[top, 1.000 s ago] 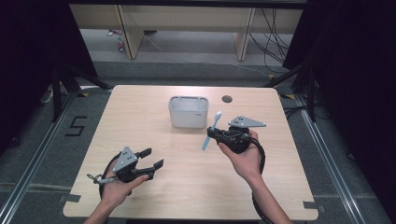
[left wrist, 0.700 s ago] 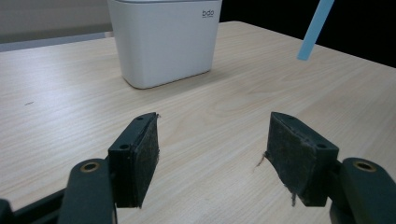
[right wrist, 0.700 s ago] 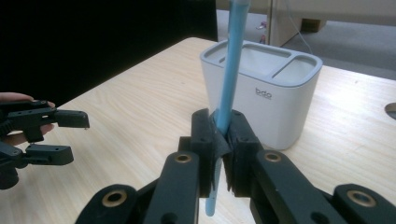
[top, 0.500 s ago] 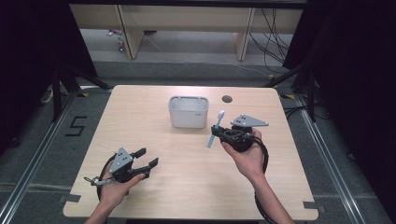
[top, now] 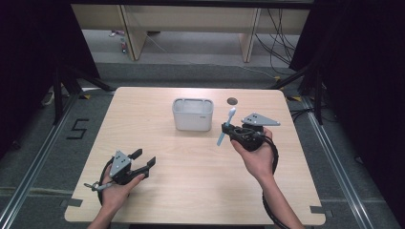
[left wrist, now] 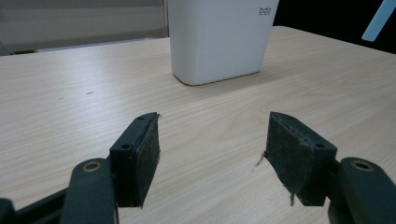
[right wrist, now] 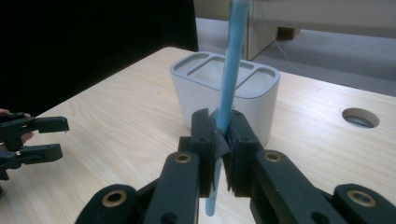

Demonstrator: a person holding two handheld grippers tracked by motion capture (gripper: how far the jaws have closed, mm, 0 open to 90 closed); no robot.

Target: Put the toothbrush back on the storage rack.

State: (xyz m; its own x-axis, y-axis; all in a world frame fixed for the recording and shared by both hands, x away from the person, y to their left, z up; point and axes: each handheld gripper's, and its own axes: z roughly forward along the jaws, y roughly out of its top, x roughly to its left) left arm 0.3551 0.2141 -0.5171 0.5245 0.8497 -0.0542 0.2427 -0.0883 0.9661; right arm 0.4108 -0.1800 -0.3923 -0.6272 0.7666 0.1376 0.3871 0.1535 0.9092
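Your right gripper has edged closer to the white holder, jaws clamped on the blue toothbrush, raised just beside it. Your left gripper, jaws apart and empty, has sunk toward the desk.

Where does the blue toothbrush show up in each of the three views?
High view: the blue toothbrush is right of centre, in the right tongs.
Left gripper view: its end is at the top right corner.
Right gripper view: centre, upright.
Shared landmark: the white holder.
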